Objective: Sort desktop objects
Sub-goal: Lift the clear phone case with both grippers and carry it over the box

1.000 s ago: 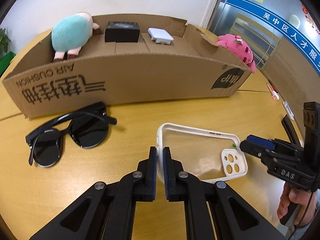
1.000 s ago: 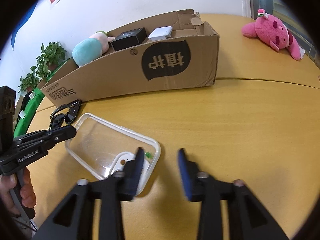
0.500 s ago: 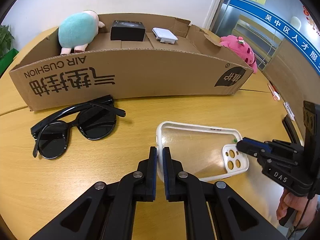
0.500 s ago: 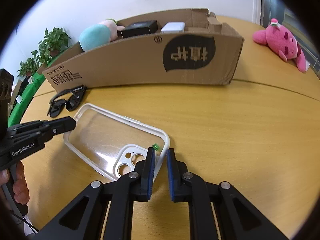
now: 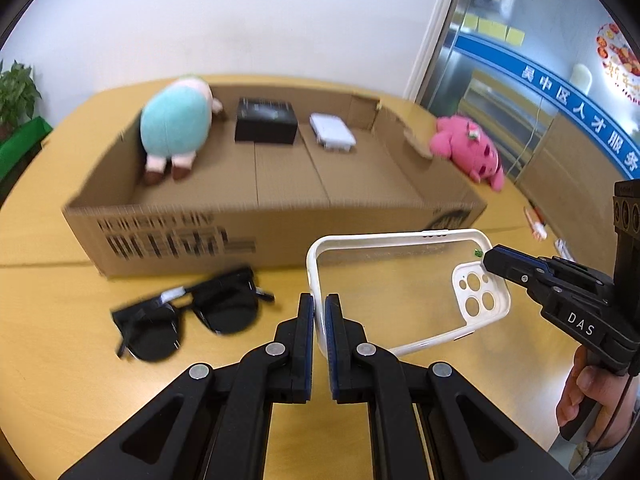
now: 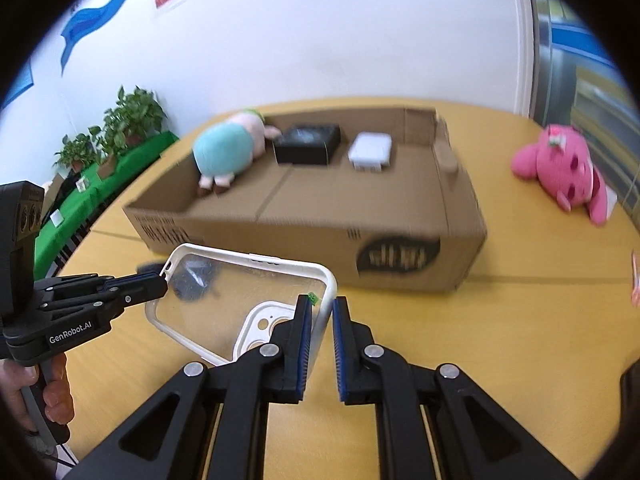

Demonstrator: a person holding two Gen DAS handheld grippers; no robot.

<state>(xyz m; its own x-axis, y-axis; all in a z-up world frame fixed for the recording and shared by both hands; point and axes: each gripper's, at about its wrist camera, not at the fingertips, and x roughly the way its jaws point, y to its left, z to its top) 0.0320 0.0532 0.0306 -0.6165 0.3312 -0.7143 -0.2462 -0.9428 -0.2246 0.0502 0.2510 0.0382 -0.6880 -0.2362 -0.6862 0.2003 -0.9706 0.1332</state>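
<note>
Both tools pinch the clear phone case (image 5: 404,292): left tool (image 5: 320,316) on one short rim, right tool (image 6: 322,320) on the camera-end rim, so it stays level, off the bench (image 5: 60,360). It sits just before the cardboard box (image 5: 280,184), likely headed inside; sunglasses (image 5: 188,316) wait on the bench.

Long open cardboard box (image 5: 276,216) on round wooden table (image 5: 48,360). In box along far wall, left to right: teal plush toy (image 5: 176,120), black rectangular box (image 5: 266,120), white flat adapter (image 5: 332,132). Black sunglasses (image 5: 188,316) before box. Pink plush toy (image 5: 472,152) right of box.
</note>
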